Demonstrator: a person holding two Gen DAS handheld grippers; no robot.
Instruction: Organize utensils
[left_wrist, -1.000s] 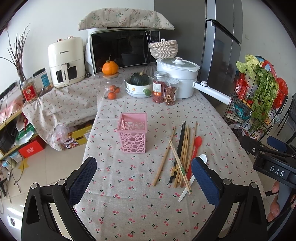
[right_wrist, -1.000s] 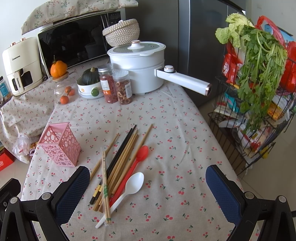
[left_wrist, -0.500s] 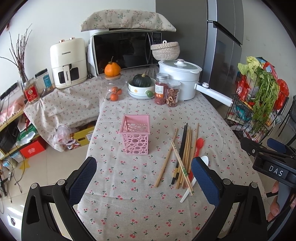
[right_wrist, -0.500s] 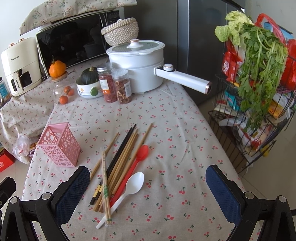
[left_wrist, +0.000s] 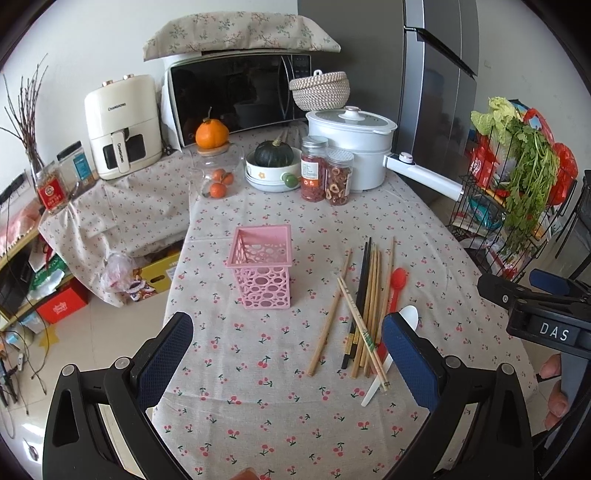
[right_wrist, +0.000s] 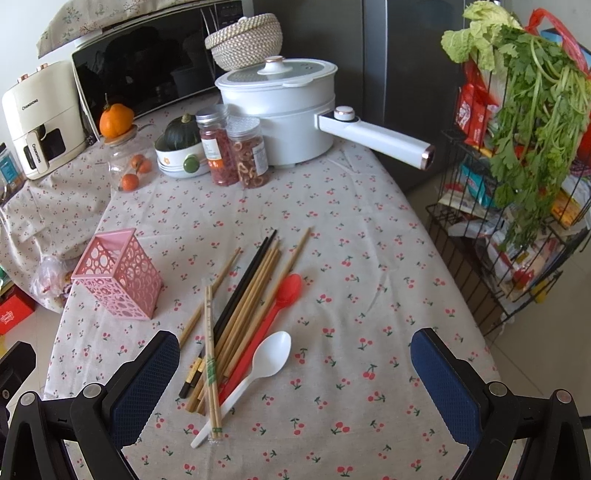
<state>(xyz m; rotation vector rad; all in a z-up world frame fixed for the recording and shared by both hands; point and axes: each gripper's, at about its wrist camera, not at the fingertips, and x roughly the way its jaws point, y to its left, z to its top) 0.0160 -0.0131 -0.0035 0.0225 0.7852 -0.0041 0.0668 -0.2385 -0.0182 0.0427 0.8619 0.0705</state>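
- Task judged not begun: square pink perforated plastic holder (left_wrist: 261, 271) upright near the counter's left edge, empty as far as the left wrist view shows.
- All utensils loose on the cherry-print cloth of the counter (right_wrist: 369, 236), just beside the holder on its right, apart from it.
- Bundle of bamboo and black chopsticks (right_wrist: 240, 310) fanned lengthwise; one paper-banded pair (right_wrist: 211, 365) lying across the near ends.
- Red plastic spoon (right_wrist: 284, 295) and white plastic spoon (right_wrist: 267, 354) at the bundle's right side, handles tucked against or under the sticks.
- Left gripper (left_wrist: 286, 354): jaws apart, nothing held, raised near the counter's near edge.
- Right gripper (right_wrist: 295, 373): jaws wide apart, nothing held, raised above the spoon handles.
- Remaining: every chopstick and both spoons to go into the holder.
- Far edge: clear glass jar (right_wrist: 127, 166) with small oranges; two clear jars of dried goods (right_wrist: 236, 151); white bowl with a dark green squash (right_wrist: 181, 147); lidded white pot (right_wrist: 280, 99), contents hidden.
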